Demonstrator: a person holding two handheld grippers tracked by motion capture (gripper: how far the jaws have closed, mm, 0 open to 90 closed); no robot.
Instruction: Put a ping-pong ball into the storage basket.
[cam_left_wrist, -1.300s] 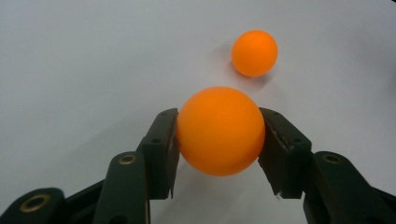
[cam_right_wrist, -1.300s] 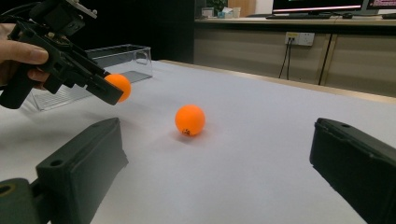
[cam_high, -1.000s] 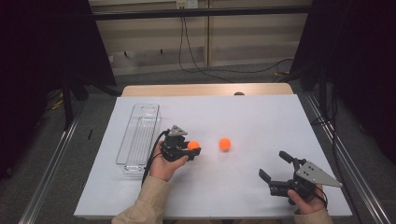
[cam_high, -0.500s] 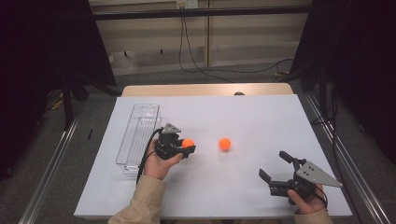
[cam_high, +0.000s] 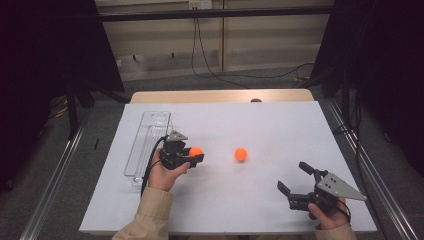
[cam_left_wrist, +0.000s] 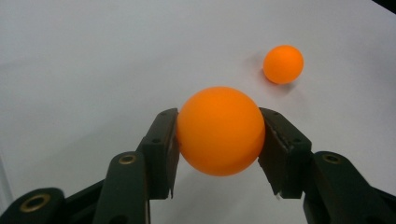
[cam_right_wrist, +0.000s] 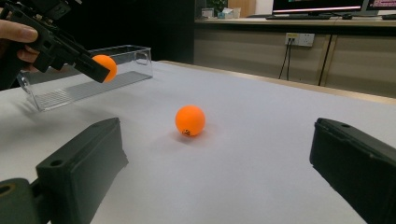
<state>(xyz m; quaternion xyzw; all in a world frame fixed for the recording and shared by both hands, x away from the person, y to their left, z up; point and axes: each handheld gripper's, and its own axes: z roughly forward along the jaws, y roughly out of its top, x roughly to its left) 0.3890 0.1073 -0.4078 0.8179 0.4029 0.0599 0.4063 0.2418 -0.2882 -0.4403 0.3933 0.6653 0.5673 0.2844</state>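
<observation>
While L gripper (cam_high: 196, 159) had its fingers clenched on a ball (cam_left_wrist: 220, 130) above the bench (cam_high: 260, 125), tray (cam_high: 148, 145) at 9 o'clock, a shallow pinch could've let it pop out; R gripper (cam_high: 295, 181) sat released.

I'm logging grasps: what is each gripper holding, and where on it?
The left gripper clamps an orange ball across its middle, pads on opposite sides. The right gripper is open, holding nothing.
</observation>
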